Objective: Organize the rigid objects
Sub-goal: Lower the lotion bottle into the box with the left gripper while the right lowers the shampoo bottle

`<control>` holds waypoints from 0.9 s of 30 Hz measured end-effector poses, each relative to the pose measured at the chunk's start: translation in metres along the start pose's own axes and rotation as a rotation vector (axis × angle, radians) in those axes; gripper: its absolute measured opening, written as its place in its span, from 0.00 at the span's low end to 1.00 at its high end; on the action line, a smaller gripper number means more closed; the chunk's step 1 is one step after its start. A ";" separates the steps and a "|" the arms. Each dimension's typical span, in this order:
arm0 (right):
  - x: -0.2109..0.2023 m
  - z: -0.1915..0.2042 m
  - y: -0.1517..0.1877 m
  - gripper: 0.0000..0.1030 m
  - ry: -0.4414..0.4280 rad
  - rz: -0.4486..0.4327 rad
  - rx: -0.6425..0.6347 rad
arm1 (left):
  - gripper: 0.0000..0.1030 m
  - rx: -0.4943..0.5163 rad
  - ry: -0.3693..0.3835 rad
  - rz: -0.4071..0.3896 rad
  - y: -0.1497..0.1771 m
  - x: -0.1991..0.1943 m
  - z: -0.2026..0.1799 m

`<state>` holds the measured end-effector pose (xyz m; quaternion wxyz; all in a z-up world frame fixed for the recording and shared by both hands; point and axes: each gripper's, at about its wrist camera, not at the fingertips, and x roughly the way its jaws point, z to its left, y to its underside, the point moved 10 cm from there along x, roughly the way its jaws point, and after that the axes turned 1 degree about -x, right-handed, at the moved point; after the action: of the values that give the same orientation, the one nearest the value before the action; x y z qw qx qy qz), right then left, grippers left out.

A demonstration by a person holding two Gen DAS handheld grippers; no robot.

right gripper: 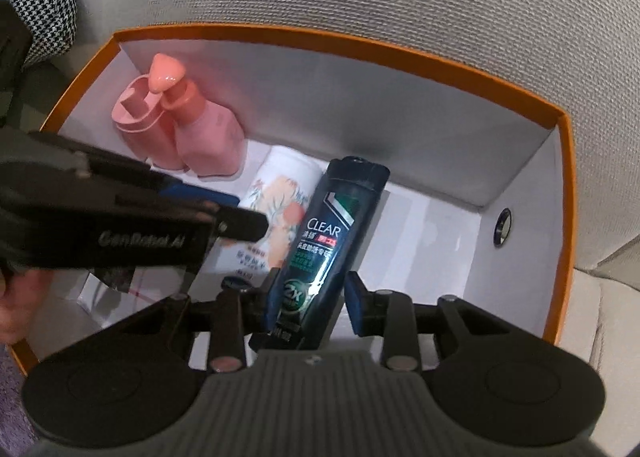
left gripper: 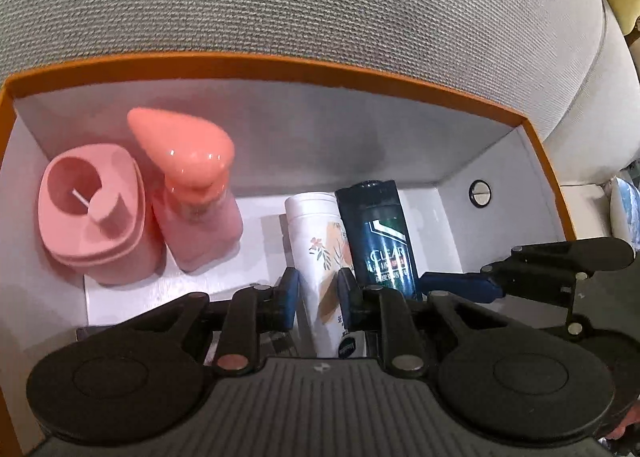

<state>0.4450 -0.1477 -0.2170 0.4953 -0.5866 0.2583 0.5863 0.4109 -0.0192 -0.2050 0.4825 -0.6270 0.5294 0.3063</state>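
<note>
Between my left jaws point(left gripper: 318, 291) stands the white floral bottle point(left gripper: 324, 257), both blue pads pressed against its sides, so that hand is clenched on it. Just beside it, touching on its right, is the dark Clear shampoo bottle point(right gripper: 320, 241). My right jaws point(right gripper: 312, 299) straddle its lower end: the left pad touches, while the right pad point(right gripper: 358, 307) stands a little off, so they look released. Both bottles are inside the orange-rimmed box point(right gripper: 560, 193) with its white lining, which sits on a grey woven sofa point(left gripper: 320, 5). At the far left corner of the box stand a pink pump bottle point(left gripper: 200, 201) and, touching it, a pink container point(left gripper: 94, 209).
</note>
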 end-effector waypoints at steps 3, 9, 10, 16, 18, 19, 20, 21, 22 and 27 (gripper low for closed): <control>0.002 0.003 -0.004 0.30 -0.013 -0.022 -0.011 | 0.24 0.023 -0.050 0.018 0.002 -0.009 -0.003; -0.004 0.004 -0.006 0.23 -0.055 -0.031 -0.010 | 0.25 0.154 -0.074 0.015 0.009 -0.036 -0.007; -0.005 0.005 -0.006 0.23 -0.051 -0.031 -0.013 | 0.25 0.197 -0.080 0.023 0.010 -0.041 -0.011; -0.017 0.010 0.005 0.24 0.021 -0.035 -0.079 | 0.25 0.367 -0.143 0.046 0.034 -0.061 -0.015; -0.019 0.013 0.013 0.24 0.022 -0.025 -0.093 | 0.24 0.360 -0.120 0.054 0.038 -0.059 -0.016; -0.017 0.016 0.011 0.24 0.025 -0.017 -0.094 | 0.23 0.358 -0.121 0.061 0.040 -0.058 -0.015; -0.016 0.016 0.012 0.26 0.026 -0.011 -0.093 | 0.23 0.364 -0.134 0.073 0.042 -0.056 -0.014; -0.014 0.013 0.012 0.29 0.025 -0.011 -0.090 | 0.23 0.381 -0.144 0.079 0.044 -0.055 -0.015; -0.015 0.013 0.014 0.30 0.026 -0.009 -0.088 | 0.23 0.401 -0.150 0.086 0.046 -0.053 -0.015; -0.024 0.019 0.019 0.30 -0.022 -0.025 -0.078 | 0.23 0.491 -0.229 0.153 0.054 -0.049 -0.012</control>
<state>0.4153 -0.1444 -0.1964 0.4823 -0.6023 0.2225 0.5959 0.3456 -0.0112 -0.1718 0.6523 -0.4109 0.5754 0.2732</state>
